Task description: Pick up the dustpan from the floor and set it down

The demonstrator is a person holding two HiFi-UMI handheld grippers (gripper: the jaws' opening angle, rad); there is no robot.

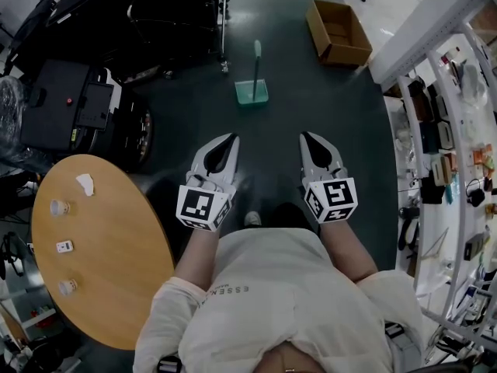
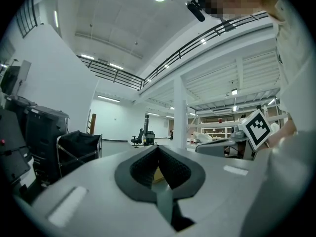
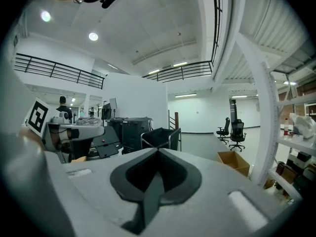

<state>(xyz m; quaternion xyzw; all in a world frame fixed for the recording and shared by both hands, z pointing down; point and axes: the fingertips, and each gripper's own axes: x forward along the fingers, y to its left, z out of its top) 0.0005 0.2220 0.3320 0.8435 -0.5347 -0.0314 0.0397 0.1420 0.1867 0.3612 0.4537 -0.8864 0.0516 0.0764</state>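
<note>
A green dustpan [image 1: 252,92] stands on the dark floor ahead of me, its pale handle [image 1: 257,50] rising upright from it. Both grippers hang level in front of the person's body, well short of the dustpan and apart from it. The left gripper [image 1: 232,138] is shut with nothing in it; its tips meet in the left gripper view [image 2: 158,147]. My right gripper [image 1: 305,137] is shut and empty too, tips together in the right gripper view [image 3: 158,151]. Neither gripper view shows the dustpan.
A round wooden table [image 1: 109,239] with a few small items stands at my left. Black equipment and carts [image 1: 85,99] fill the far left. An open cardboard box [image 1: 339,31] lies at the far right. Metal shelving [image 1: 450,169] lines the right side.
</note>
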